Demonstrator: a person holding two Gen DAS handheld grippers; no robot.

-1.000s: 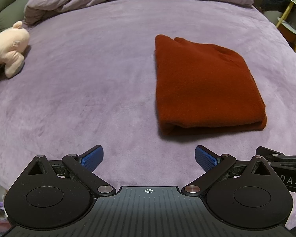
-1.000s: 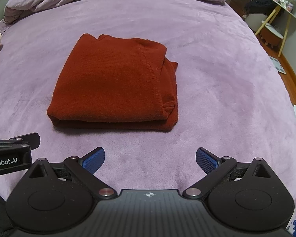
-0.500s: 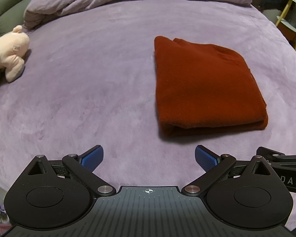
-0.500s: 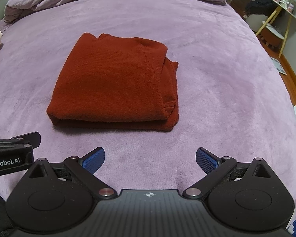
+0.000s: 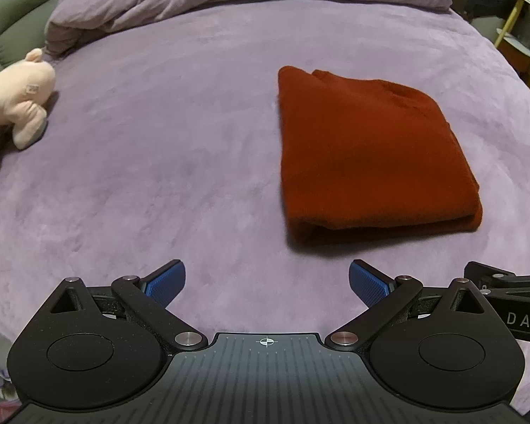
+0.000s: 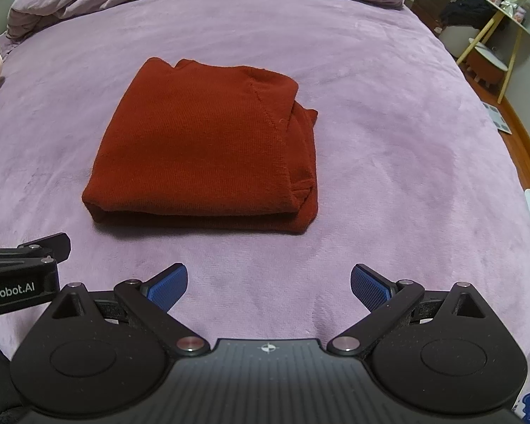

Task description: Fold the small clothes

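While the folded red sweater lies flat mid-bed, left gripper and right gripper hover just short of it, jaws spread, holding nothing.

Left wrist view: right gripper body at right edge carries white letters "DAS", cut off by frame. Right wrist view: left gripper body at left edge reads "enRobot.AI", start cropped. Small tag on plush toy, possibly digits; unreadable.
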